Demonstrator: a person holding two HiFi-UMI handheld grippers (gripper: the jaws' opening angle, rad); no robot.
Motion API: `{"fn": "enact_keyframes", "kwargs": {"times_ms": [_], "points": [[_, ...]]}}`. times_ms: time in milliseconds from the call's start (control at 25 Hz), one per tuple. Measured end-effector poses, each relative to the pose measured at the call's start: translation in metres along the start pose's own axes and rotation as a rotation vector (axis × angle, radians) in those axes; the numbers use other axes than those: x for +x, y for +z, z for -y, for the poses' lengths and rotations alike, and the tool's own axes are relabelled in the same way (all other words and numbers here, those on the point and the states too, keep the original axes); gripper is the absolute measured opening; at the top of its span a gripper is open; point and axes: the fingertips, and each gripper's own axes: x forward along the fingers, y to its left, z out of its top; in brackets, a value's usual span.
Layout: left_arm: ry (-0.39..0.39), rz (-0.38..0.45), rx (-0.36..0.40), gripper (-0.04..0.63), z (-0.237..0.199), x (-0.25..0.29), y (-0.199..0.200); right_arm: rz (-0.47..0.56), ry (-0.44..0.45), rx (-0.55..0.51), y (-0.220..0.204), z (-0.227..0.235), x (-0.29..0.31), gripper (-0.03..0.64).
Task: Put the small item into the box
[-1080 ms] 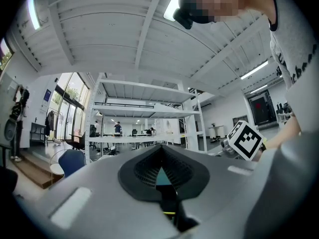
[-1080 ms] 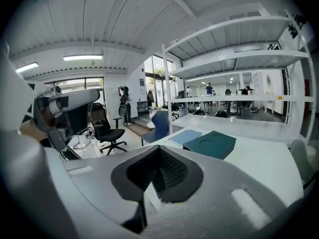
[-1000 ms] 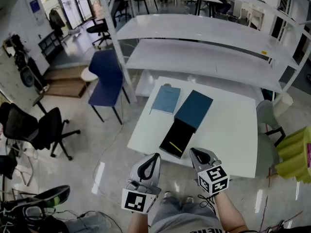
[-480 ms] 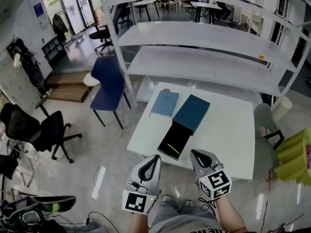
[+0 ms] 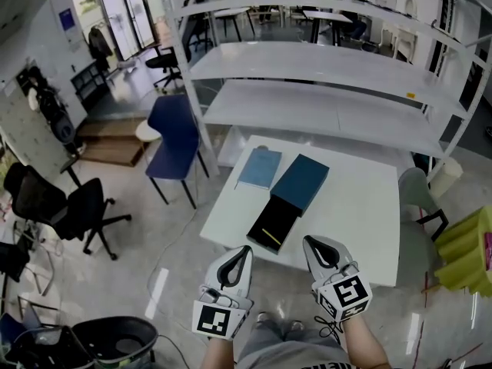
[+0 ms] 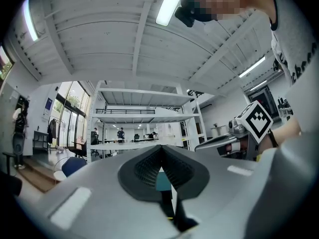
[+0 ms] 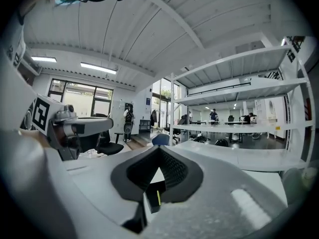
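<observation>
Two grippers are hovering side by side at the near edge of the head view, both short of the table [image 5: 361, 214]. The left gripper [image 5: 244, 252] is showing its jaws pressed together at the tips with nothing between them, and the right gripper [image 5: 309, 243] is likewise closed and empty. Beyond them, an open black box [image 5: 280, 210] is lying near the table's front edge, with a thin yellow item [image 5: 270, 235] resting inside it at its near end. A dark teal lid [image 5: 300, 183] is lying against the box's far end, and a light blue book [image 5: 260, 167] is sitting just beside that lid on its left. Farther back, a white shelving rack [image 5: 323, 106] is standing behind the table, with a blue chair [image 5: 171, 129] at its left.
</observation>
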Motion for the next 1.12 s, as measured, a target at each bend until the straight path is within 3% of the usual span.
{"fn": "enact_keyframes", "kwargs": {"times_ms": [760,1120], "points": [[0.025,0.019,0.021,0.014,0.025,-0.016,0.013,0.123,0.017,-0.038,0.028,-0.005,-0.042,0.003],[0.037,0.019,0.020,0.014,0.030,-0.022,0.014,0.122,0.031,-0.047,0.027,-0.011,-0.048,0.002]]}}
